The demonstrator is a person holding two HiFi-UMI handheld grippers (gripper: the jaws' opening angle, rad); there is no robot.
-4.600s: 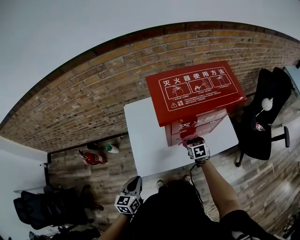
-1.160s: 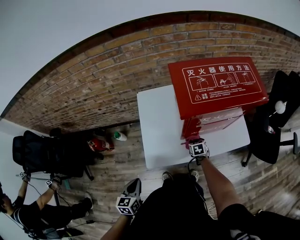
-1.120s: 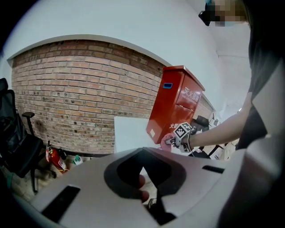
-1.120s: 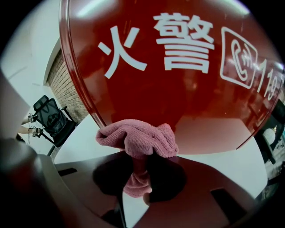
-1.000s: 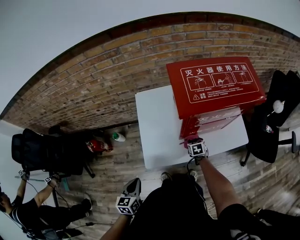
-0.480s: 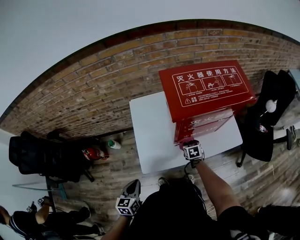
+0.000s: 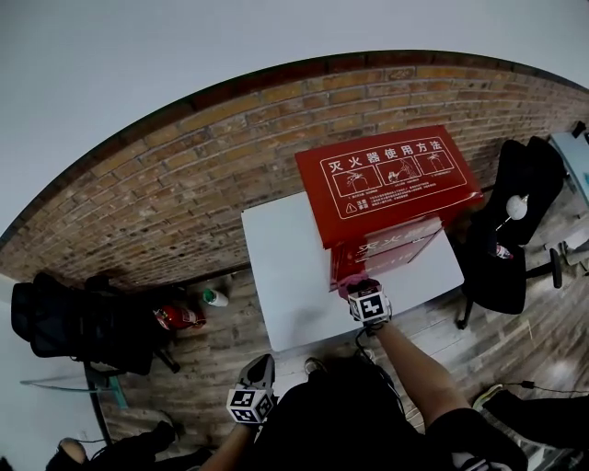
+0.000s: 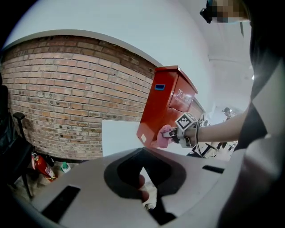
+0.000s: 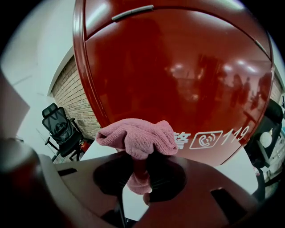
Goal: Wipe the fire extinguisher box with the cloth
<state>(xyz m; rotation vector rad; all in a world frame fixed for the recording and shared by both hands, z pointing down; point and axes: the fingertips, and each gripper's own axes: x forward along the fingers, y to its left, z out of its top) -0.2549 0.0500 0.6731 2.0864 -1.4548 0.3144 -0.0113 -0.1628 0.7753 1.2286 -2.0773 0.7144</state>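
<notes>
The red fire extinguisher box [image 7: 386, 179] stands on a white table [image 7: 285, 267] against the brick wall. My right gripper [image 7: 361, 287] is shut on a pink cloth [image 9: 136, 137], which presses on the lower left of the box's glossy front face [image 9: 178, 75]. In the left gripper view the cloth [image 8: 159, 138] touches the box's [image 8: 165, 104] near bottom corner, with the right gripper [image 8: 171, 133] behind it. My left gripper [image 7: 260, 370] hangs low by my body, away from the table. Its jaws [image 8: 143, 156] are together with nothing between them.
A red fire extinguisher [image 7: 177, 317] and a small bottle [image 7: 214, 298] lie on the wooden floor left of the table. Black office chairs stand at the left [image 7: 69, 322] and at the right [image 7: 502, 248]. A handle [image 9: 132, 12] runs along the box's top edge.
Over the last seconds the right gripper and cloth shifted from the middle of the box's front toward its left end. My head view has swung. The left gripper has stayed low.
</notes>
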